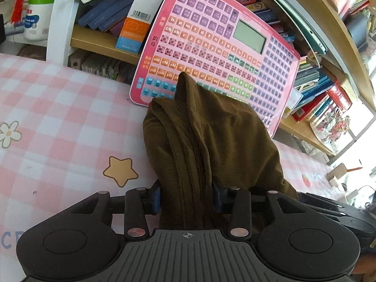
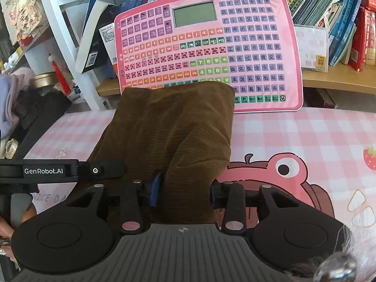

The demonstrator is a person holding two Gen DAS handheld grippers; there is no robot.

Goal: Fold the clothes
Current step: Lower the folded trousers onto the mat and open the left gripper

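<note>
A brown ribbed garment [image 1: 211, 141] lies bunched on the pink checked tablecloth [image 1: 58, 108]. In the left wrist view its near end runs between the blue pads [image 1: 156, 199] of my left gripper [image 1: 186, 198]. The jaws stand apart, and the pads look loose against the cloth. In the right wrist view the same garment [image 2: 174, 129] lies in flatter layers. Its near edge passes between the pads [image 2: 155, 189] of my right gripper [image 2: 184, 191], which also stands open around it. The two grippers sit side by side, and the left gripper's body [image 2: 43, 171] shows at the right wrist view's left edge.
A pink learning keyboard board [image 1: 223, 54] [image 2: 211, 47] leans against a wooden bookshelf [image 2: 329, 80] just behind the garment. Books fill the shelves. A white jar [image 1: 37, 18] and clutter stand at the far left. A person's hand [image 2: 4, 230] shows at the lower left.
</note>
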